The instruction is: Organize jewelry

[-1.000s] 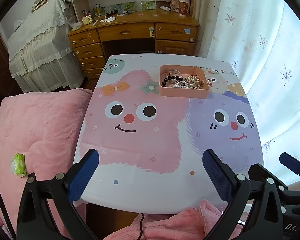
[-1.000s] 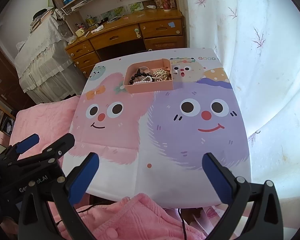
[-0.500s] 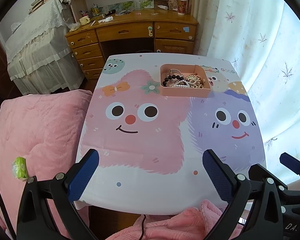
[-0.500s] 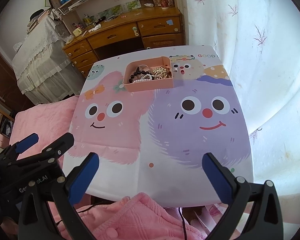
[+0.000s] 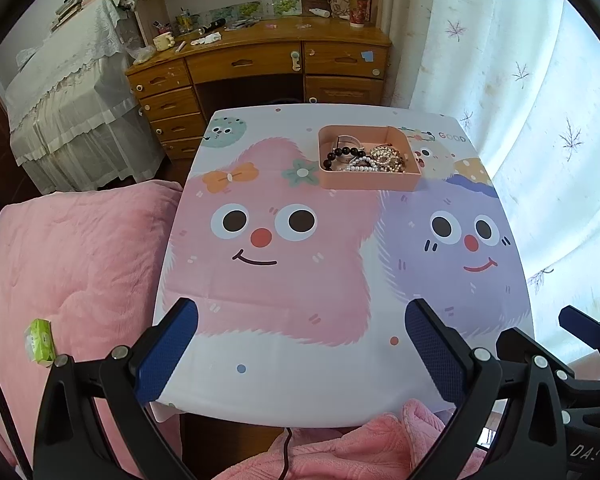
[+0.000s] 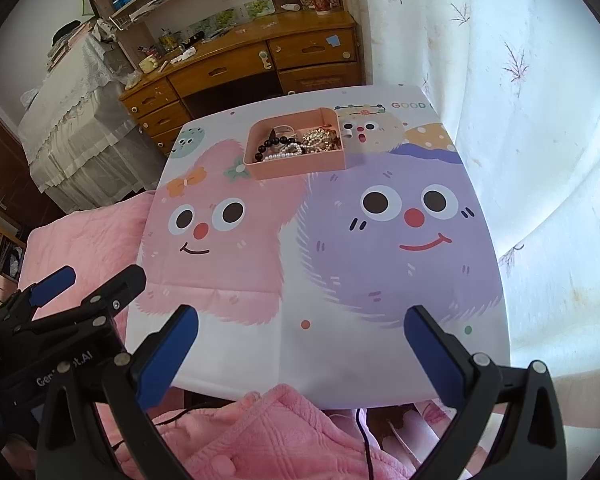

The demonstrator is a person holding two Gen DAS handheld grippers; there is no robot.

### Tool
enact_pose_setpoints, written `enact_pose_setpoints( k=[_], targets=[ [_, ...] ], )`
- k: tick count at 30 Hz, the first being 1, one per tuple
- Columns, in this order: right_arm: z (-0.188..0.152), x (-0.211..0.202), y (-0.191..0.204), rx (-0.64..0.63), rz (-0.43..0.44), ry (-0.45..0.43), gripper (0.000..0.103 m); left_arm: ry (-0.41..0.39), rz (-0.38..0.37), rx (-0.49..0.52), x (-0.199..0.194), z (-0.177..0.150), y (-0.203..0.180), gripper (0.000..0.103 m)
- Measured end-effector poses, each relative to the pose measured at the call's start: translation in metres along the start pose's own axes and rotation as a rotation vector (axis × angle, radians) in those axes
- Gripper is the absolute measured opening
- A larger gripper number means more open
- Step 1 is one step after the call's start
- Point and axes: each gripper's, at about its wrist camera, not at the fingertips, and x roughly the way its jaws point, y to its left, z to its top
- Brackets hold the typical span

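A pink tray (image 5: 366,182) stands at the far side of the cartoon-print table (image 5: 300,376); it also shows in the right wrist view (image 6: 300,168). In it lie a black bead bracelet (image 5: 342,153), a white pearl strand (image 5: 360,166) and gold jewelry (image 5: 386,156). My left gripper (image 5: 300,350) is open and empty above the table's near edge. My right gripper (image 6: 300,350) is open and empty, also at the near edge, to the right of the left one (image 6: 80,300).
A pink quilted bed (image 5: 72,264) with a green packet (image 5: 40,340) lies left of the table. A wooden desk (image 5: 260,60) with clutter stands behind it. White curtains (image 5: 520,100) hang on the right. Pink cloth (image 6: 268,436) lies below the grippers.
Both grippers have drawn slightly closer to the table and tilted a little; the tray and jewelry have not moved. Both stay open.
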Motion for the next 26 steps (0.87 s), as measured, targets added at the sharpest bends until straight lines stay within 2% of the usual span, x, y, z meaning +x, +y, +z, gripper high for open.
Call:
enact_pose_setpoints(
  k=[26],
  targets=[
    [0.0018, -0.0006, -0.0068, 0.017, -0.016, 0.008, 0.103, -0.002, -0.007, 0.011, 0.0000, 0.0006, -0.0039, 0.102]
  ],
)
